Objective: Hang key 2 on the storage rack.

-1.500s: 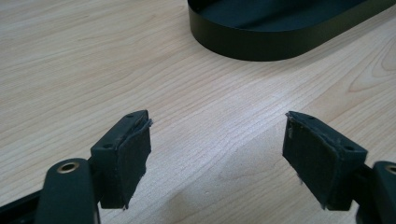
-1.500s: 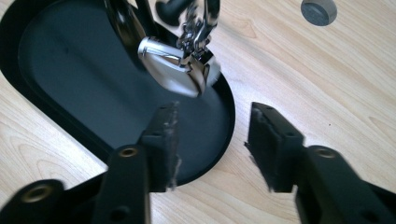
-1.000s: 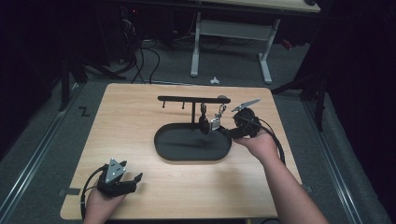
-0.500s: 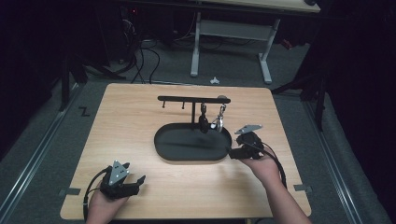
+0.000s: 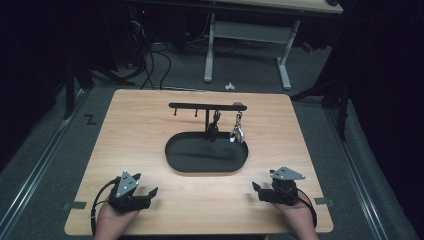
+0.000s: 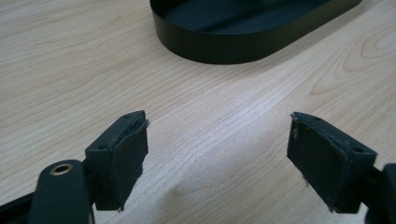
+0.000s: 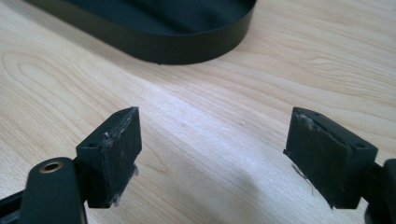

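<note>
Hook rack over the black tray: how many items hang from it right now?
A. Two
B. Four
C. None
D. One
A. In the high view two items hang side by side from the rack, a dark one and a silvery one, both over the back edge of the black tray; the hooks further left on the bar are bare.

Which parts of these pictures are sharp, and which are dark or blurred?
High view: the table is lit, the room around it nearly black, and the small things hanging on the rack look soft. Left gripper view: the wood grain is sharp, the tray slightly soft. Right gripper view: likewise, with a pale glare on the wood.
</note>
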`<action>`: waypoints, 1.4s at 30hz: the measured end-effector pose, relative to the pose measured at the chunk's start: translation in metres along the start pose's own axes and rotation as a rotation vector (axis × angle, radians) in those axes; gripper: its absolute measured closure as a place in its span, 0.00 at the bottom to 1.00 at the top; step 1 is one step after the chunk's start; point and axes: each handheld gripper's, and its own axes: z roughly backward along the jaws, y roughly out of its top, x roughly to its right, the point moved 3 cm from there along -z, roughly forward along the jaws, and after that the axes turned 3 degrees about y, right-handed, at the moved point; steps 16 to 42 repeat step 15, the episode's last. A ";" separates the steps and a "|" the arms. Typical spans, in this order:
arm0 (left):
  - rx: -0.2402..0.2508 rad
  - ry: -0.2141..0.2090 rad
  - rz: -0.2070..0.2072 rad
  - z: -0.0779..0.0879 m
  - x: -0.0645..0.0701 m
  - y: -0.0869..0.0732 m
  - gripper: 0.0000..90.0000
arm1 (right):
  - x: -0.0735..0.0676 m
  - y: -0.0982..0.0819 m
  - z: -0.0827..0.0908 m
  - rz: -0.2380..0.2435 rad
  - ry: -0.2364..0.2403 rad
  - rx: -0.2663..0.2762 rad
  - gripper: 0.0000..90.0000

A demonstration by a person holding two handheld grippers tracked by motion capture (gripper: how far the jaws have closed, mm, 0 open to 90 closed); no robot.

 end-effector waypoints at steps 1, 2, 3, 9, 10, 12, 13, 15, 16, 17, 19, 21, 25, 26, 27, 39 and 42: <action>0.000 0.000 0.000 0.000 0.000 0.000 0.24 | 0.000 0.000 0.000 0.000 0.000 0.000 0.20; 0.009 0.004 -0.009 0.001 0.003 0.002 0.24 | 0.002 -0.002 -0.001 -0.012 -0.001 0.021 0.18; 0.009 0.004 -0.009 0.001 0.003 0.002 0.24 | 0.003 -0.003 -0.003 -0.021 0.004 0.018 0.18; 0.015 0.003 -0.034 0.000 0.005 0.005 0.23 | 0.004 -0.008 -0.011 -0.045 0.022 -0.020 0.17; 0.012 -0.004 -0.028 -0.002 0.003 0.005 0.23 | 0.004 -0.010 -0.011 -0.048 0.025 -0.025 0.17; 0.012 -0.008 -0.029 -0.002 0.003 0.005 0.23 | 0.005 -0.011 -0.010 -0.055 0.016 -0.027 0.17; 0.017 -0.012 -0.035 -0.003 0.003 0.007 0.23 | 0.005 -0.012 -0.009 -0.056 0.013 -0.027 0.17; 0.019 -0.014 -0.039 -0.003 0.003 0.008 0.23 | 0.005 -0.012 -0.008 -0.061 0.009 -0.024 0.17; 0.019 -0.014 -0.039 -0.003 0.003 0.008 0.23 | 0.005 -0.012 -0.008 -0.061 0.009 -0.024 0.17; 0.019 -0.014 -0.039 -0.003 0.003 0.008 0.23 | 0.005 -0.012 -0.008 -0.061 0.009 -0.024 0.17; 0.019 -0.014 -0.039 -0.003 0.003 0.008 0.23 | 0.005 -0.012 -0.008 -0.061 0.009 -0.024 0.17; 0.019 -0.014 -0.039 -0.003 0.003 0.008 0.23 | 0.005 -0.012 -0.008 -0.061 0.009 -0.024 0.17; 0.019 -0.014 -0.039 -0.003 0.003 0.008 0.23 | 0.005 -0.012 -0.008 -0.061 0.009 -0.024 0.17; 0.019 -0.014 -0.039 -0.003 0.003 0.008 0.23 | 0.005 -0.012 -0.008 -0.061 0.009 -0.024 0.17; 0.019 -0.014 -0.039 -0.003 0.003 0.008 0.23 | 0.005 -0.012 -0.008 -0.061 0.009 -0.024 0.17; 0.019 -0.014 -0.039 -0.003 0.003 0.008 0.23 | 0.005 -0.012 -0.008 -0.061 0.009 -0.024 0.17; 0.019 -0.014 -0.039 -0.003 0.003 0.008 0.23 | 0.005 -0.012 -0.008 -0.061 0.009 -0.024 0.17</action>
